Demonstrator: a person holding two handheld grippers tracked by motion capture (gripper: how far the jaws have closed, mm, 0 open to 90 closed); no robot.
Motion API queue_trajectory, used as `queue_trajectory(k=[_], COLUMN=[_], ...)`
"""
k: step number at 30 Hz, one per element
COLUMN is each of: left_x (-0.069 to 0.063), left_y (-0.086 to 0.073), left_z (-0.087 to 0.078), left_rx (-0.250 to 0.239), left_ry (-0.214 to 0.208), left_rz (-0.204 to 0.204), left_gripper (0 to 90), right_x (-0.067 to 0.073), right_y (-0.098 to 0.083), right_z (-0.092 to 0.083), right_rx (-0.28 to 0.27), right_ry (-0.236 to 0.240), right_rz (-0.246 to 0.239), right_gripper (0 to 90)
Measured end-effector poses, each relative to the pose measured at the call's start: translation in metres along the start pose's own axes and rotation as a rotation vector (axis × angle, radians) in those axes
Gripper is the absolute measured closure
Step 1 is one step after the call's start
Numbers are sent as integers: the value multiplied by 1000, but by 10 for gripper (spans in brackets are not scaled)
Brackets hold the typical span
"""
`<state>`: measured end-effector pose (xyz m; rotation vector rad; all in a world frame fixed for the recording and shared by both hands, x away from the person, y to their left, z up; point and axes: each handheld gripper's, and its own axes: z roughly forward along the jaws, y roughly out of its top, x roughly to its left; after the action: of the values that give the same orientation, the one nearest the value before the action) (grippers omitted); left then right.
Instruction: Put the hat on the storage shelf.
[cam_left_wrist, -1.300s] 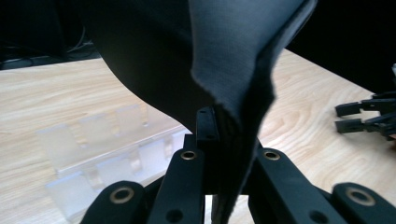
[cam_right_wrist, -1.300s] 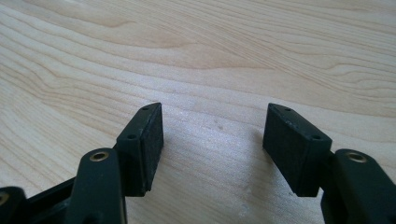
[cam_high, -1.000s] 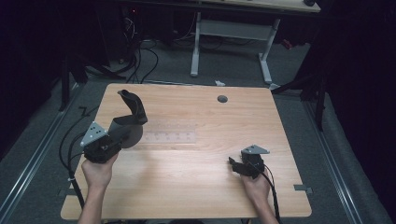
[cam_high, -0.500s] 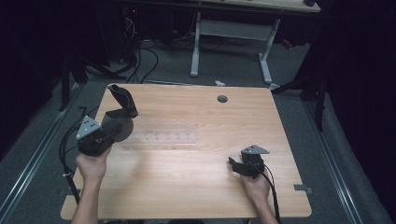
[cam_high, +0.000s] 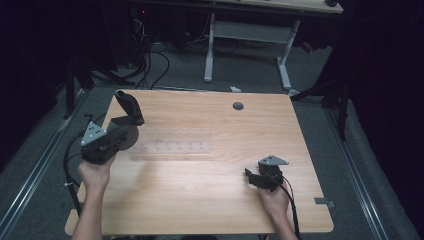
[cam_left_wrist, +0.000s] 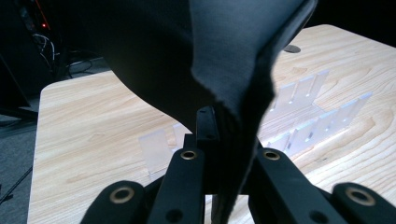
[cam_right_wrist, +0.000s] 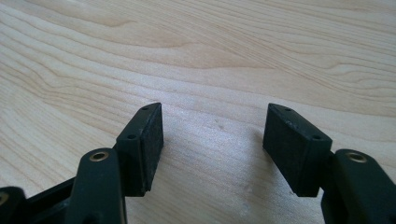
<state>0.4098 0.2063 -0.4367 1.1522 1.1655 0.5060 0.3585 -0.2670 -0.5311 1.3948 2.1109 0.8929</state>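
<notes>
Near edge of worktop (cam_high: 210, 200): right claw (cam_high: 248, 175), jaws spread wide and empty, parked low over bare wood. Left side, farther in: left claw (cam_high: 117, 137) clamped tight on edge of a dark, limp fabric piece (cam_high: 129, 107), held aloft above the worktop's left portion. Beyond, at centre: clear slotted rack (cam_high: 172, 148), lying flat. Step in hand, by judgement: carrying the fabric piece clear. Next: lowering gently, then releasing only once settled.
</notes>
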Motion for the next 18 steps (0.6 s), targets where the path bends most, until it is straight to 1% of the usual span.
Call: queue_trajectory(k=[6,9,11,15,17,18], left_x=[4,4,4,5,5,5], left_y=[-1,-4,-6,-9,-9,-9], left_z=[5,8,10,13,14,14], left_rx=[1,6,9,14,12,12], left_ry=[-1,16,22,33,35,36], left_rz=[-5,23,27,49,42,46], left_gripper=[862,861,862,861,861,861], right_x=[0,0,0,0,0,0], right_y=[0,0,0,0,0,0], right_z=[0,0,0,0,0,0], right_rx=[0,0,0,0,0,1], right_ry=[-1,0,0,-1,0,-1], right_rz=[0,0,0,0,0,0], right_gripper=[384,384,384,384,384,384])
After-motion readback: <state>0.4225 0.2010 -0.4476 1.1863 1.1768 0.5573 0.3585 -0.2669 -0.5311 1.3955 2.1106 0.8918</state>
